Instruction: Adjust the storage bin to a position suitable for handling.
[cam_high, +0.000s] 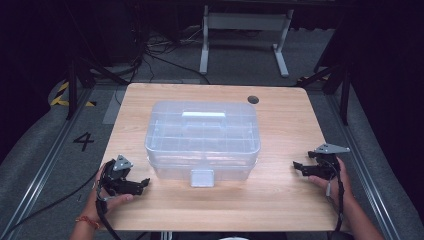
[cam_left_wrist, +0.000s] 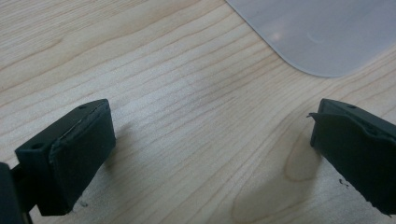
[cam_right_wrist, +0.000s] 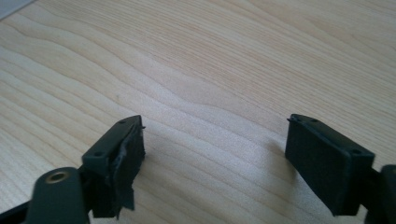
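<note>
A clear plastic storage box (cam_high: 202, 137) with a handle on its lid and a front latch (cam_high: 202, 177) stands in the middle of the wooden table (cam_high: 280, 200). My left gripper (cam_high: 144, 183) rests on the table just left of the box's front corner, held in a hand, its jaws open and empty. A corner of the box (cam_left_wrist: 322, 32) lies beyond the left gripper (cam_left_wrist: 212, 144). My right gripper (cam_high: 299, 167) sits near the table's right edge, apart from the box and pointing toward it. Bare wood shows between the open jaws of the right gripper (cam_right_wrist: 212, 161).
A dark round hole (cam_high: 253, 99) marks the table's back right. Beyond the far edge stand a white table frame (cam_high: 245, 30) and loose cables (cam_high: 165, 55) on the grey floor. A floor marking reads 4 (cam_high: 83, 141) to the left.
</note>
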